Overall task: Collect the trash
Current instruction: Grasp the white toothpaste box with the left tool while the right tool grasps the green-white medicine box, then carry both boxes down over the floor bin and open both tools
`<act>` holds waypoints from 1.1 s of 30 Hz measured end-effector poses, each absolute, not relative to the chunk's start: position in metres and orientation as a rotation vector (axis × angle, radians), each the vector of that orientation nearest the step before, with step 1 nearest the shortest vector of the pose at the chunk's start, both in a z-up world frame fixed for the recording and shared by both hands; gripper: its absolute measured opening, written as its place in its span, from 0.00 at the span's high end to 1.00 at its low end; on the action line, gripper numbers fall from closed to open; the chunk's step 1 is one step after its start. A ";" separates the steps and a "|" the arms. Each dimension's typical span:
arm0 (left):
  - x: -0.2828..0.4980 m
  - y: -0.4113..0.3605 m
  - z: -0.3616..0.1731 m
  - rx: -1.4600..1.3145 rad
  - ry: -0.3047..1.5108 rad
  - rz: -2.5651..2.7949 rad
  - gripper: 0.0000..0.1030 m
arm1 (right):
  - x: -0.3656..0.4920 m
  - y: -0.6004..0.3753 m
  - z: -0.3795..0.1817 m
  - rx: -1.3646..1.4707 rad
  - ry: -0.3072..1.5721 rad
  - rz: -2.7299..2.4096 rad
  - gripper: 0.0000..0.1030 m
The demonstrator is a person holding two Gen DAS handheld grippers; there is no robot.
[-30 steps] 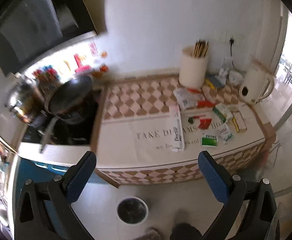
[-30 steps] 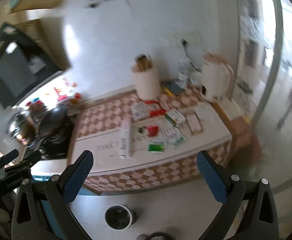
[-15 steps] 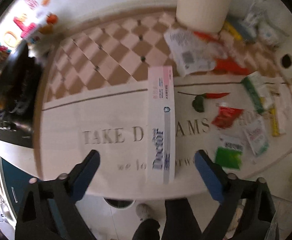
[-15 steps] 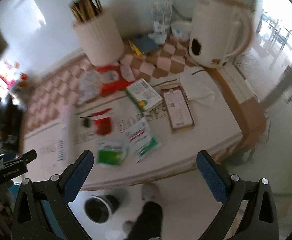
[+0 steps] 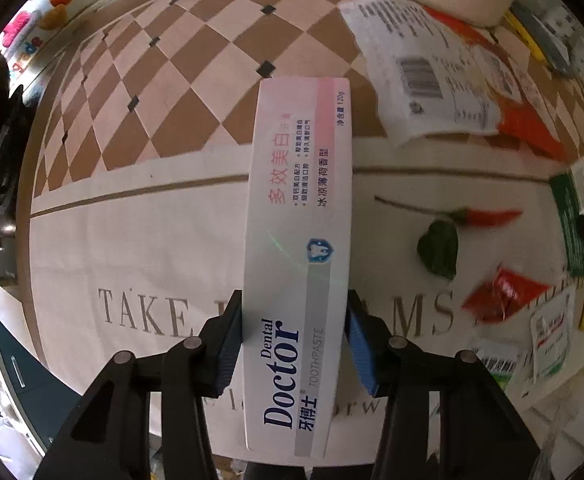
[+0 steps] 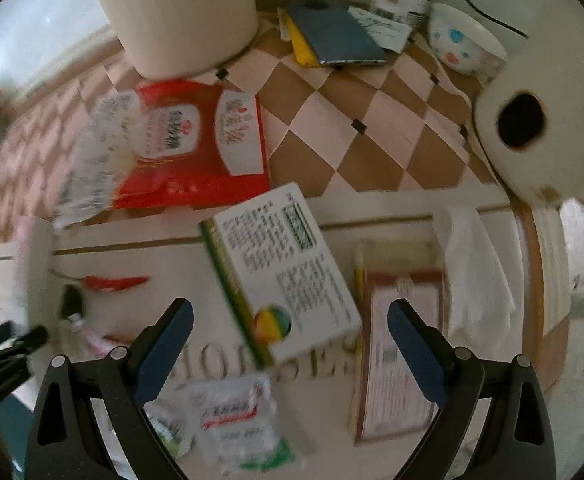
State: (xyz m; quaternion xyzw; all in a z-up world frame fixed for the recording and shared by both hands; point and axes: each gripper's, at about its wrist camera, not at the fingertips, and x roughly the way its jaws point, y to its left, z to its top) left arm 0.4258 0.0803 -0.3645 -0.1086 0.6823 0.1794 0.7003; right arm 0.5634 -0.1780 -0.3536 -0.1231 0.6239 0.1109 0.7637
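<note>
A long white and pink toothpaste box (image 5: pixel 295 240) lies on the lettered tablecloth (image 5: pixel 132 248). My left gripper (image 5: pixel 295 344) points straight down over the box's near end. Its jaws are closing, and both blue pads sit flush against the box's long sides. My right gripper (image 6: pixel 290 332) hangs open over a white box with a green edge (image 6: pixel 284 264), with its pads wide of the box and nothing gripped. Other litter lies around: a clear sachet (image 6: pixel 236 420), a red wrapper (image 5: pixel 503 296), a red chilli (image 5: pixel 487 216) and a dark green scrap (image 5: pixel 437 248).
A cream utensil holder (image 6: pixel 180 12) stands at the back, with a red packet (image 6: pixel 196 148) in front of it. A white kettle (image 6: pixel 531 132), a dotted bowl (image 6: pixel 463 44) and a blue notebook (image 6: pixel 335 36) are at the right. A crumpled tissue (image 6: pixel 475 272) and a brown-edged packet (image 6: pixel 399 360) lie near the counter's edge.
Both grippers have dropped from well above the counter to just over it. The left jaws have narrowed from wide open onto the toothpaste box. The right gripper shifted right over the white box.
</note>
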 end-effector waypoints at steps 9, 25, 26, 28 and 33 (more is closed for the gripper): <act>0.438 0.089 -0.365 -0.262 1.499 0.457 0.57 | 0.576 -0.164 -0.366 -0.239 1.393 0.246 0.29; 0.440 0.091 -0.358 -0.230 1.441 0.487 0.58 | 0.581 -0.126 -0.381 -0.235 1.416 0.228 0.30; 0.436 0.090 -0.350 -0.218 1.420 0.498 0.58 | 0.579 -0.124 -0.377 -0.229 1.403 0.223 0.30; 0.432 0.088 -0.337 -0.196 1.384 0.515 0.58 | 0.572 -0.128 -0.363 -0.216 1.374 0.216 0.30; 0.423 0.083 -0.300 -0.150 1.288 0.542 0.58 | 0.551 -0.123 -0.327 -0.180 1.306 0.210 0.30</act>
